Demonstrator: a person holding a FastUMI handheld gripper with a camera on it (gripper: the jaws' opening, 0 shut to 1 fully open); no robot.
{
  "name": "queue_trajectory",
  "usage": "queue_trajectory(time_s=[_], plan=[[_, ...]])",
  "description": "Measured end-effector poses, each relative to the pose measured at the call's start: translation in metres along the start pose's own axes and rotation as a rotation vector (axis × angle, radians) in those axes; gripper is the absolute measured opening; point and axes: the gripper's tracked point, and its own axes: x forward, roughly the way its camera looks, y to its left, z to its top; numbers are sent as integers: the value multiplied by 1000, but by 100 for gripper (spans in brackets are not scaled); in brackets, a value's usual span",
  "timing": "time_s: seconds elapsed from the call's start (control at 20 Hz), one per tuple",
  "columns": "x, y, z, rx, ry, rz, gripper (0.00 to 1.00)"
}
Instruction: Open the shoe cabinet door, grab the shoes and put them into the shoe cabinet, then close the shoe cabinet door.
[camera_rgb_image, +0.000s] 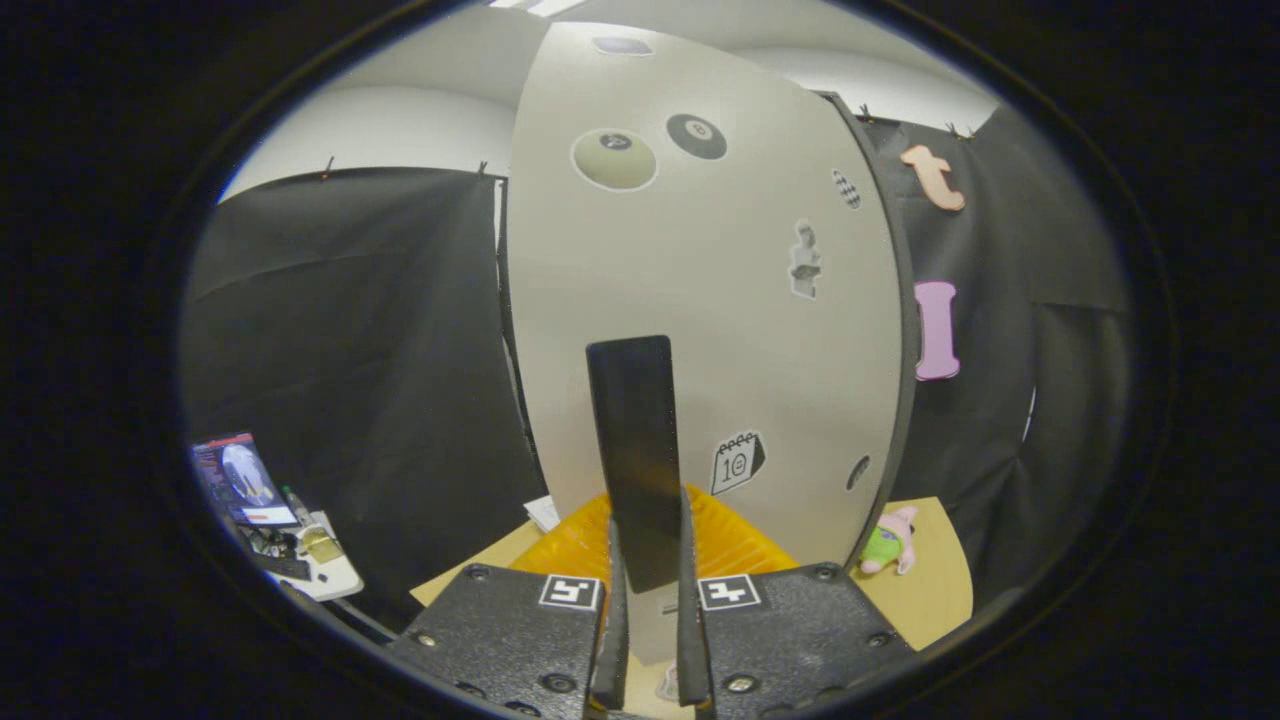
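The tongs (648, 610) are clamped on the dark handle (636, 455) of the shoe cabinet door (700, 300); handle looks rigid (likely smooth, slippery); the stiff, light panel should swing easily.

One cabinet door (700, 330) with one dark handle (635, 440), one gripper (648, 640) clamped on that handle, seven stickers (737, 461), one plush toy (888, 542).
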Motion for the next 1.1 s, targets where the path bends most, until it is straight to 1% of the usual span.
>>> queue_trajectory(time_s=[0.1,0.25,0.5,0.8,1.0,1.1], plan=[[-4,-4,-1,5,-1,-6,22],[-11,-11,-3,-3,-9,-38,22],[-30,-32,-7,-5,-13,-81,15],[-43,-65,-6,3,-20,-201,6],[-44,-85,-5,-2,-36,-257,4],[-46,-88,-6,29,-34,-267,4]])
